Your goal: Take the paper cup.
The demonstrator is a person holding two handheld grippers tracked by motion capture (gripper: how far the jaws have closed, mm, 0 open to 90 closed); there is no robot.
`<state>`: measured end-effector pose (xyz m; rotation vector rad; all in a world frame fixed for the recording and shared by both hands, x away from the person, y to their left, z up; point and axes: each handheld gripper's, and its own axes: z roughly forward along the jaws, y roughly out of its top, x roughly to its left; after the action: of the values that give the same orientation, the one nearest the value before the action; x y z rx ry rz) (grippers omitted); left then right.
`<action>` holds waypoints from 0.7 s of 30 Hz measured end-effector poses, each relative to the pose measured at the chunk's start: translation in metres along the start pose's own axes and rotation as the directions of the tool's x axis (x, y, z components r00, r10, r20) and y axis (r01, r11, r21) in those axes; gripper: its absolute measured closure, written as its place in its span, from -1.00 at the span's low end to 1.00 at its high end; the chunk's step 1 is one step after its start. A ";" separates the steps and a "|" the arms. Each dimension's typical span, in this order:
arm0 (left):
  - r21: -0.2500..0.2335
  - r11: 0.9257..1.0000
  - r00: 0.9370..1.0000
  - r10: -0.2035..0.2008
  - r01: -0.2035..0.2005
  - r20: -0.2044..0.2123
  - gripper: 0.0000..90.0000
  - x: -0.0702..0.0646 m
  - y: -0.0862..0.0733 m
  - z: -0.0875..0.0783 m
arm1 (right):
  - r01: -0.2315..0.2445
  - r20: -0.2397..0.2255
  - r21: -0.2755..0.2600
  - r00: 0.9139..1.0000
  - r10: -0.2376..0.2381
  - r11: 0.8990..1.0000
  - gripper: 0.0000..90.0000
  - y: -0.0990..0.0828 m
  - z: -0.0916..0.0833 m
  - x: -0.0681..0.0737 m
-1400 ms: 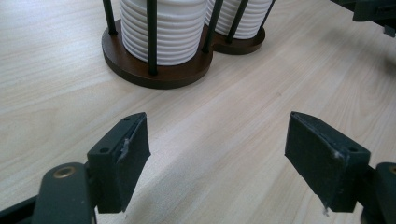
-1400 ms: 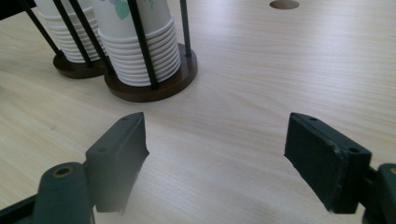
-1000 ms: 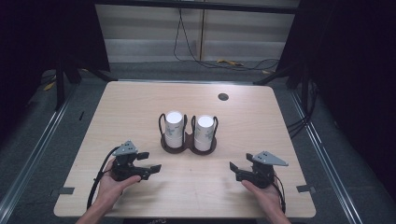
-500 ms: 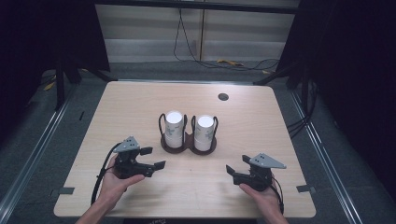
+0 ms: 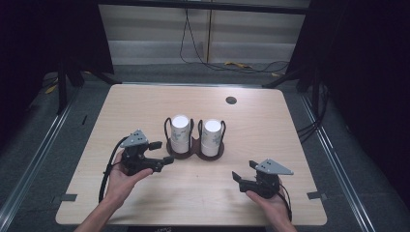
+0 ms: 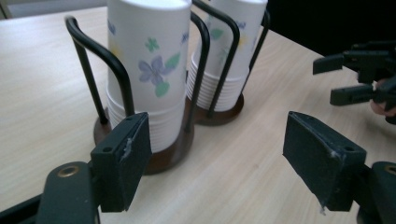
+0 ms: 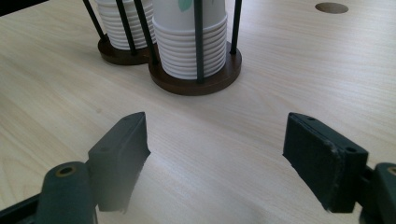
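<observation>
Left claw (image 5: 167, 152) has its jaws apart with nothing between them, having just been closing somewhat, and it points toward the near stack of paper cups (image 5: 180, 134), which stands just ahead of its tips without touching them. That stack sits upside down in one bay of a dark two-bay cup holder (image 5: 195, 150), its long axis straight up from the surface (image 5: 270, 130), closed bottoms on top and rims down at the wooden base. Beyond it from the left claw, in the second bay, stands the other stack of paper cups (image 5: 212, 137), upright in the same way and close beside the first. Right claw (image 5: 238, 180) also has its jaws apart and empty, low over the surface, aimed toward the holder but well short of it. From above, both stacks read as plain white cylinders; the left claw's own view brings out printed flowers and leaves on the near stack (image 6: 147, 70), the black wire hoops (image 6: 98, 60) that rise around each bay, and the right claw (image 6: 357, 77) farther off past the holder. Ahead of the right claw in its own view lie the ribbed rims of the nested cups (image 7: 189, 44) against the base, and a round hole (image 7: 331, 7) in the surface beyond.
</observation>
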<state>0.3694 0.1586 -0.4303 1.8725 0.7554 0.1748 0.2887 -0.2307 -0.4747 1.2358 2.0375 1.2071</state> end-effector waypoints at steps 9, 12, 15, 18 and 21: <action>-0.055 0.998 0.999 0.034 -0.035 -0.016 -0.49 0.008 0.024 -0.004 | -0.009 -0.007 0.002 1.000 0.009 1.000 -0.54 0.000 0.000 -0.001; -0.040 0.998 0.999 0.046 -0.047 -0.027 -0.49 0.010 0.028 -0.001 | -0.008 -0.011 0.003 1.000 0.008 1.000 -0.54 0.000 -0.001 -0.001; -0.037 0.998 0.998 0.049 -0.051 -0.041 -0.49 0.013 0.032 0.001 | -0.008 -0.011 0.008 1.000 0.009 1.000 -0.54 -0.001 0.000 -0.001; -0.035 0.998 0.998 0.047 -0.048 -0.046 -0.48 0.017 0.038 0.004 | -0.011 -0.012 0.012 1.000 0.011 1.000 -0.54 -0.001 0.001 -0.001; -0.031 0.998 0.997 0.051 -0.053 -0.051 -0.48 0.019 0.044 0.006 | -0.011 -0.011 0.014 1.000 0.012 1.000 -0.54 -0.001 0.001 -0.001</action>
<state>0.4051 0.1546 -0.3986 1.8640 0.7347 0.2668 0.2899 -0.2316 -0.4758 1.2515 2.0530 1.2100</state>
